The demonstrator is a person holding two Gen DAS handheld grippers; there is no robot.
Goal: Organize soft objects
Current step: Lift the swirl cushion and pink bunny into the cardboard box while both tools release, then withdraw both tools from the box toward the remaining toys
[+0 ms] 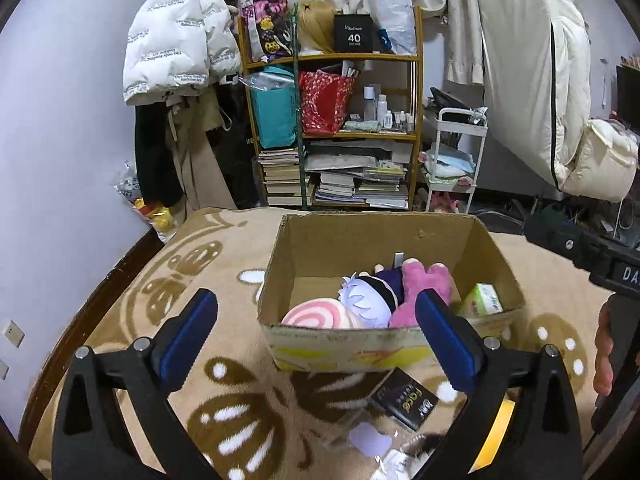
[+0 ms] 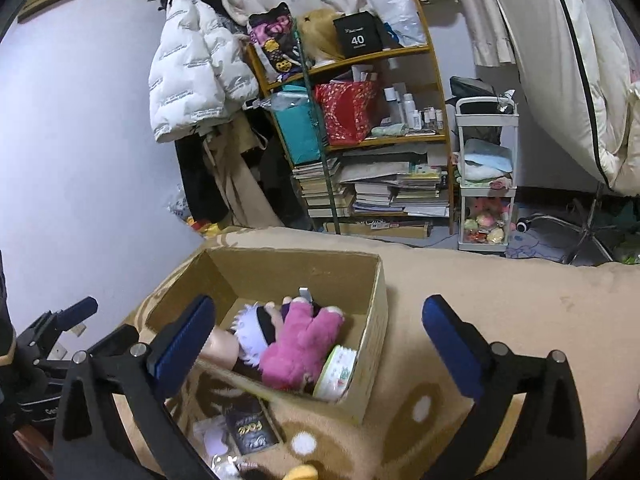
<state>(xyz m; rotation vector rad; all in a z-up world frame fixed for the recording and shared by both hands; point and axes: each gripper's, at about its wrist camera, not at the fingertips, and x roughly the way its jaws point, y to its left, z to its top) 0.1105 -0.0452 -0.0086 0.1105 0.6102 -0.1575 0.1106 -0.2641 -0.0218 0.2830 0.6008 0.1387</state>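
Observation:
An open cardboard box [image 1: 320, 344] [image 2: 372, 344] stands on a beige patterned blanket. Inside lie a pink plush [image 1: 420, 292] [image 2: 298, 350], a white-haired doll [image 1: 366, 300] [image 2: 252, 324], a pink-and-white swirl plush [image 1: 316, 316] and a green tissue pack [image 1: 482, 300] [image 2: 336, 372]. My left gripper [image 1: 316, 304] is open and empty just in front of the box. My right gripper [image 2: 316, 312] is open and empty above the box's near right side. The left gripper also shows in the right wrist view [image 2: 60, 320].
A black packet [image 1: 404, 398] [image 2: 250, 428], a white plastic-wrapped item [image 1: 370, 440] and a yellow object [image 1: 494, 436] lie on the blanket [image 1: 160, 320] in front of the box. A crowded shelf [image 1: 332, 128], hanging coats and a white cart [image 2: 486, 184] stand behind the bed.

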